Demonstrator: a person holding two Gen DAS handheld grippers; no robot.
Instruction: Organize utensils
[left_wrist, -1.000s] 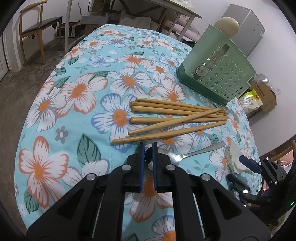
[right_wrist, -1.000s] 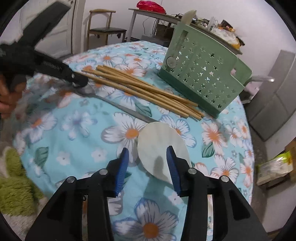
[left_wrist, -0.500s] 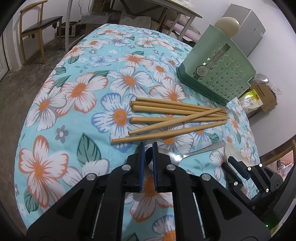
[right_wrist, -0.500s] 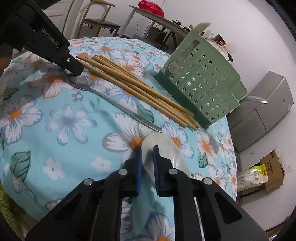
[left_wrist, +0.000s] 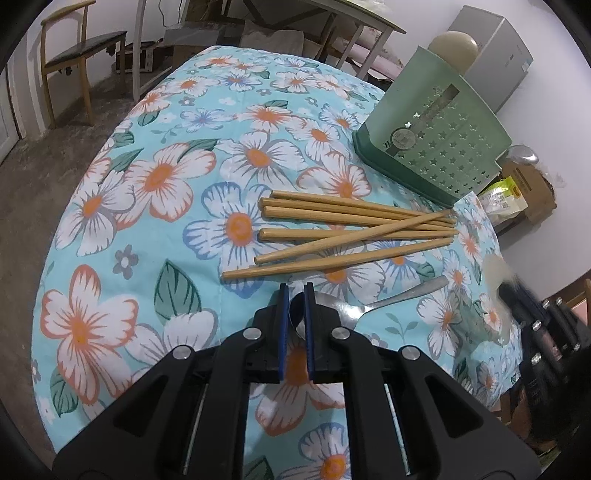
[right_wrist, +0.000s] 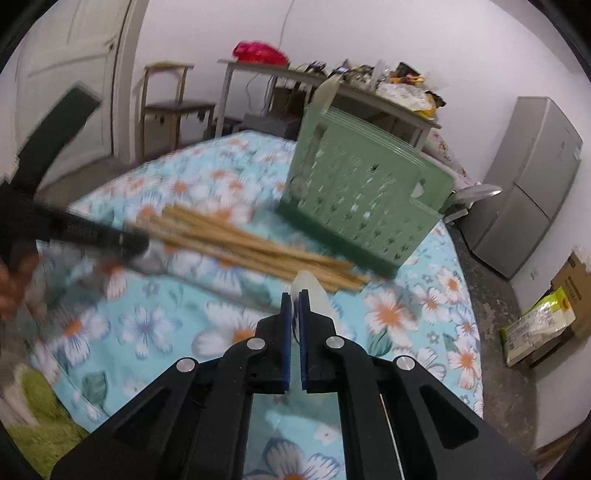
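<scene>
Lifted off the floral cloth (left_wrist: 122, 206) since a second ago, the pale spoon (right_wrist: 310, 291) sits clamped in the right gripper (right_wrist: 294, 295), near the chopsticks (left_wrist: 354, 230). Left gripper (left_wrist: 296, 291) pinches the metal spoon (left_wrist: 373, 304) bowl on the cloth; the green holder (right_wrist: 365, 192) stands beyond.

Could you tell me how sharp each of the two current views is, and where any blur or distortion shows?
Left wrist view: sharp on the tan wooden chopsticks, fisheye-bent edges, smeared only at the right gripper. Right wrist view: motion-blurred across the green perforated plastic basket; its own gripper stays crisp.
</scene>
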